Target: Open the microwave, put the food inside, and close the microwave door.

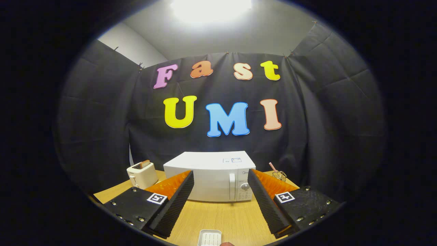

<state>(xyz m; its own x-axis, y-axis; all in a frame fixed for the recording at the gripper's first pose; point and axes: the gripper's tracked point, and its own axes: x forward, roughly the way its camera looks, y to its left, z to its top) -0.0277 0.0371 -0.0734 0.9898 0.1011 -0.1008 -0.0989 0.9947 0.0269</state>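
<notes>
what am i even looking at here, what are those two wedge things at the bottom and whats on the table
This is a single picture taken by a fisheye camera that rides on a hand-held gripper, a two-finger tool that a person carries. There is no robot arm. The two wedges are the gripper's fingers, seen from behind as they point forward. They stand wide apart and hold nothing.

Ahead of them is a wooden table. Beyond the fingers, framed between them, stands a white microwave with its door closed. Beside it, past one finger, sits a small cream toaster with something in its slot. On the microwave's other side is a small wire item, too small to identify. Close in, between the fingers, lies a small white tray.
</notes>
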